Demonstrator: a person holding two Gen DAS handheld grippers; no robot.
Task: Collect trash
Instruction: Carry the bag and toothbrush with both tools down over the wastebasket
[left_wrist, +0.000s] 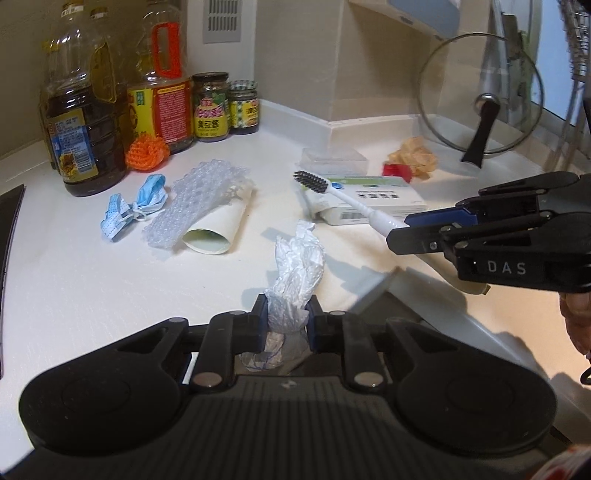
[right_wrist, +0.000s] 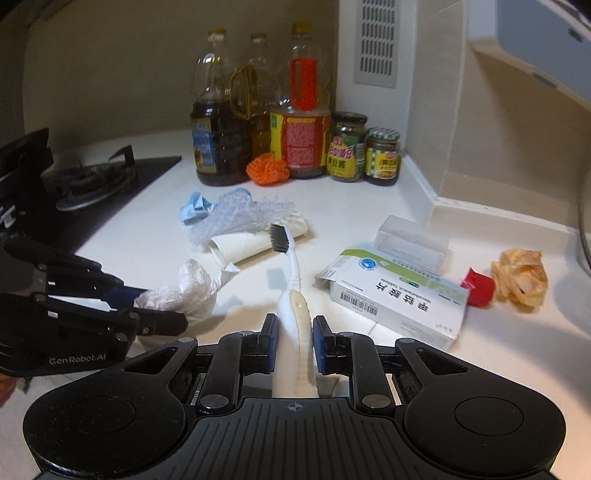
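Note:
My left gripper (left_wrist: 286, 314) is shut on a crumpled white plastic glove (left_wrist: 297, 266), which sticks up above the white counter (left_wrist: 92, 280). In the right wrist view the same left gripper (right_wrist: 162, 310) reaches in from the left with the glove (right_wrist: 192, 286). My right gripper (right_wrist: 294, 332) is shut on the handle of a white toothbrush (right_wrist: 293, 291) whose dark bristles point away. From the left wrist view the right gripper (left_wrist: 406, 232) comes in at the right, holding the toothbrush (left_wrist: 343, 195) over a white medicine box (left_wrist: 373, 203). More trash lies on the counter: a blue face mask (left_wrist: 136, 206), bubble wrap (left_wrist: 195, 199) over a rolled paper cup (left_wrist: 218, 230).
Oil bottles (left_wrist: 85, 122), sauce jars (left_wrist: 210, 107) and an orange scrubber (left_wrist: 147, 153) stand at the back wall. A clear plastic case (right_wrist: 412, 243), a red cap (right_wrist: 478, 288) and a crumpled orange wrapper (right_wrist: 521, 278) lie right of the box. A glass lid (left_wrist: 480, 96) leans at the right; a gas hob (right_wrist: 92, 181) lies left.

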